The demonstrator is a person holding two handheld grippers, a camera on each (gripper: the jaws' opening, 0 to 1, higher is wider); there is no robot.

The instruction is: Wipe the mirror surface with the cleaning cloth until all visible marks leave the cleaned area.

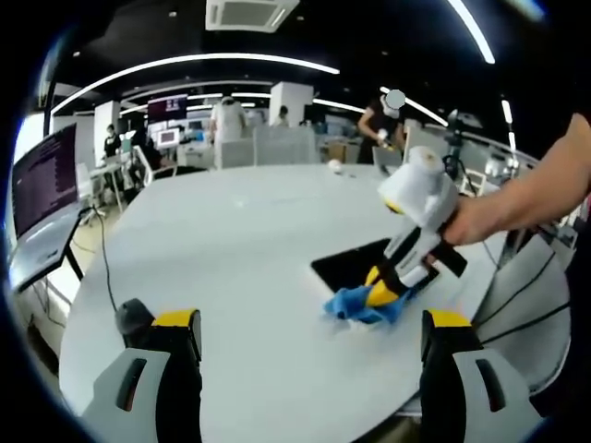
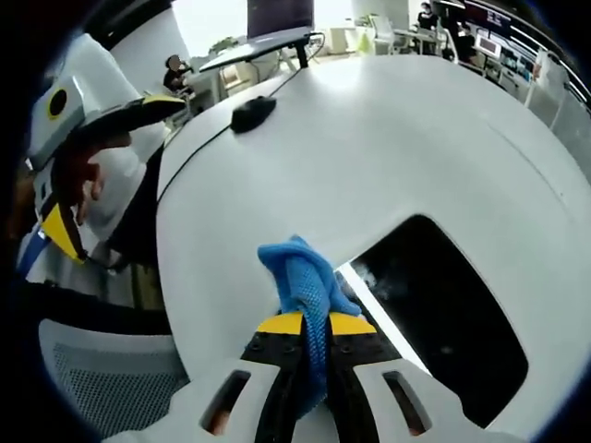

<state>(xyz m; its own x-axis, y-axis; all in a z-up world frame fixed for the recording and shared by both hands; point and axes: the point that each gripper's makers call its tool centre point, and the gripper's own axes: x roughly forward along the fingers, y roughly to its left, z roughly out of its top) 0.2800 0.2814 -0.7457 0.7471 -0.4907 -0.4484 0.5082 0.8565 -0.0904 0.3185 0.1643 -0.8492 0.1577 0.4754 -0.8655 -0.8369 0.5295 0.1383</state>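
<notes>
Mirror (image 2: 443, 305) lies dark on the white table (image 2: 388, 129), no writing legible. Right gripper (image 2: 314, 325) pinches the blue cloth (image 2: 300, 277) at its near-left edge; left gripper (image 1: 309, 332) gapes empty.

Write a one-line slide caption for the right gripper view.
Right gripper shut on the blue cleaning cloth, held at the edge of the dark mirror lying flat on the white table.
</notes>
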